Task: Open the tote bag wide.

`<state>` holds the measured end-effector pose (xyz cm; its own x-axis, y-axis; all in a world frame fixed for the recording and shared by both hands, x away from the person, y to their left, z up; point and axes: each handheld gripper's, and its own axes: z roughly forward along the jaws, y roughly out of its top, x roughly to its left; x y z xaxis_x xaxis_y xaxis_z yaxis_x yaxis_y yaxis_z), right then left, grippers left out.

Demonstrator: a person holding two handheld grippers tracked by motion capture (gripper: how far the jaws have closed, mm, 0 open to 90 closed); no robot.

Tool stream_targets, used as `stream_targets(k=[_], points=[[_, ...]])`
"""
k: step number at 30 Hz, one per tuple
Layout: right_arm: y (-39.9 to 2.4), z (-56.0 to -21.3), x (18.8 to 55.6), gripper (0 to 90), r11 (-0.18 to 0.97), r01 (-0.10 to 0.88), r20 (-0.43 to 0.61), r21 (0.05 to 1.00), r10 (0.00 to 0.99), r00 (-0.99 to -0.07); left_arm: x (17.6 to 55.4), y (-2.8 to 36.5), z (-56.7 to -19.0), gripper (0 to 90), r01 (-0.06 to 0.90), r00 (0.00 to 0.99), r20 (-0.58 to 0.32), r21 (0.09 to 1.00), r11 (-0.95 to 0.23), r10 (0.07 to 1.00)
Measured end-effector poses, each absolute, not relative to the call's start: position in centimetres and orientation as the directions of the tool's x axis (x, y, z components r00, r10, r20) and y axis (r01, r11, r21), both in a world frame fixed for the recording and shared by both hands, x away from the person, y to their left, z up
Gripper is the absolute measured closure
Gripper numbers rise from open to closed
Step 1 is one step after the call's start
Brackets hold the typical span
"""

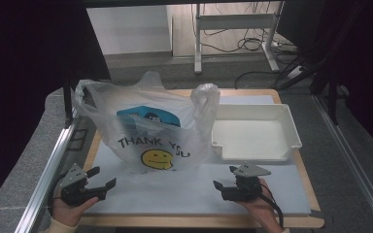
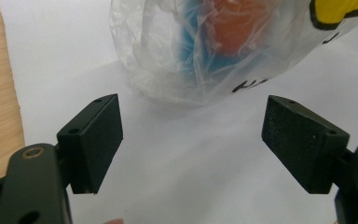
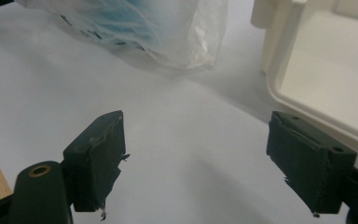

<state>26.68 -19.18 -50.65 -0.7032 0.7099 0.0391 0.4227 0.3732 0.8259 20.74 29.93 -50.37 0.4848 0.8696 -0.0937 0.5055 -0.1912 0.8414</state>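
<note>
One plastic bag (image 1: 148,128) upright, handles up, long axis crosswise.

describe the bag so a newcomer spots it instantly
On the white mat of the wooden table, left of the empty white tray, stands the bag. It is thin clear plastic with two handles, printed THANK YOU above a yellow smiley, with blue and orange contents showing through.
</note>
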Motion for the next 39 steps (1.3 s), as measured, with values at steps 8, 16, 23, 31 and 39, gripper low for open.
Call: stream_targets(k=[8, 16, 23, 31, 39], points=[[-19.1, -49.4, 26.4, 19.4, 0.362, 0.398, 0.036, 0.843, 0.701, -0.713, 20.5, 29.8, -49.1, 20.2, 0.482, 0.493, -0.091, 0.856, -0.185, 0.865], [-19.6, -47.9, 26.2, 19.6, 0.333, 0.373, 0.042, 0.866, 0.694, -0.719, 20.2, 30.2, -47.6, 19.3, 0.456, 0.495, -0.083, 0.872, -0.177, 0.865], [-19.4, -46.1, 26.3, 20.7, 0.314, 0.341, 0.037, 0.886, 0.685, -0.728, 20.2, 30.8, -46.0, 18.3, 0.433, 0.495, -0.087, 0.888, -0.158, 0.865], [-18.7, -44.3, 26.3, 21.0, 0.320, 0.304, 0.017, 0.897, 0.662, -0.749, 20.1, 30.8, -44.6, 17.4, 0.412, 0.510, -0.096, 0.899, -0.145, 0.855], [-18.2, -41.9, 25.8, 21.0, 0.300, 0.278, 0.028, 0.913, 0.632, -0.774, 20.0, 30.4, -42.0, 17.0, 0.379, 0.530, -0.098, 0.916, -0.133, 0.842]])
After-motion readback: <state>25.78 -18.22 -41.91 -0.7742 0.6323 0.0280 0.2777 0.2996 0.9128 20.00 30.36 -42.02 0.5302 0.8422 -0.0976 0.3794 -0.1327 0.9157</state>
